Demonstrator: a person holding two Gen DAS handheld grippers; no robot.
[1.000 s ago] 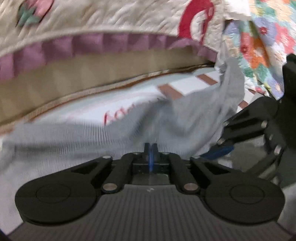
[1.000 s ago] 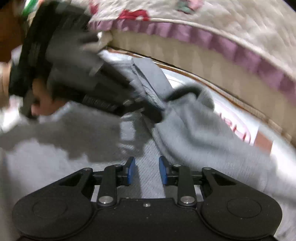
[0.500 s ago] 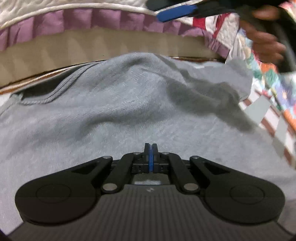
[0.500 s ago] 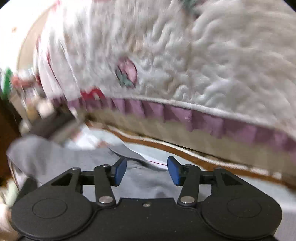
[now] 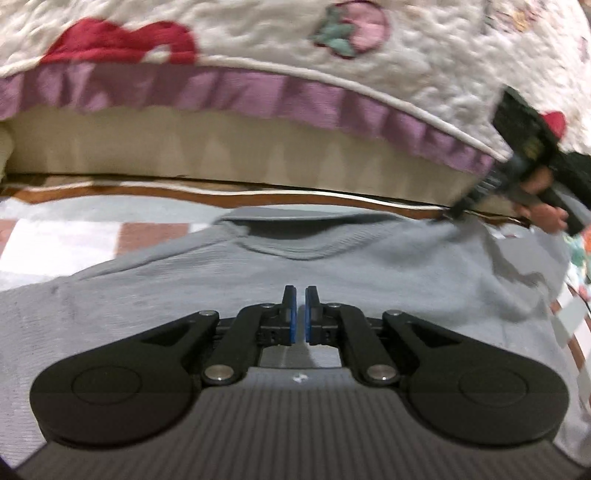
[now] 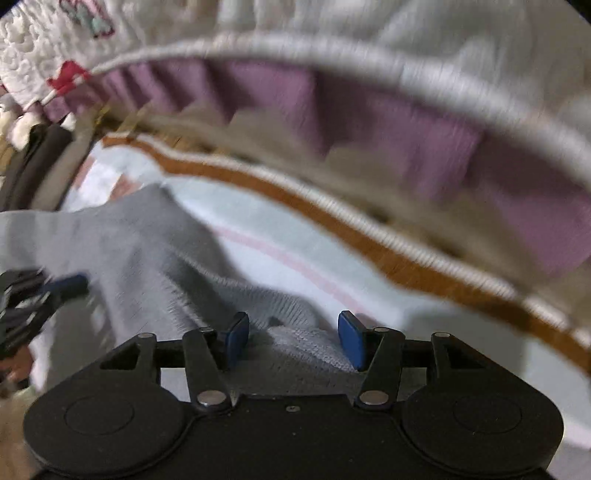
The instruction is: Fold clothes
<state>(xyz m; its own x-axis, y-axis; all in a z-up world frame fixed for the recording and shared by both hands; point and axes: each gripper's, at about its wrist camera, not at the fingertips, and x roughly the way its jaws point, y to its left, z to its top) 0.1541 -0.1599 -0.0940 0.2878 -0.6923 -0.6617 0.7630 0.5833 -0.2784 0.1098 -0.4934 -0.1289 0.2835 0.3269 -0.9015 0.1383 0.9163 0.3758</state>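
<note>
the grey sweatshirt [image 5: 332, 266] looks soft and limp to me, a fairly thick knit with some weight but no stiffness, so i expect it to sag and drag wherever i lift only one point. nothing fragile about it, and the fabric should not slip from the pads. i judge the best holds are at seams and edges: the shoulder corners either side of the neckline, or the ribbed cuff and hem, where the cloth is doubled and bunches into a firm pinch.

it lies spread front-up on a pale checked mat [image 5: 55, 236] on the floor, its round collar toward the far edge of the mat, close to the brown trim that runs below a quilted bedspread [image 5: 258, 33] with a purple frill. the body is mostly flat, with creases and a raised fold toward the right edge. in the right wrist view a rumpled sleeve or shoulder [image 6: 177, 266] trails across the mat toward the near edge.

my left gripper [image 5: 300, 314] hovers over the chest of the garment with its blue pads nearly together, only a thin slit between them, and nothing caught there. my right gripper [image 6: 293, 338] has just been opening; its jaws stand wide with a hump of grey knit lying between them, but the pads do not press on it, so i am holding nothing there.
</note>
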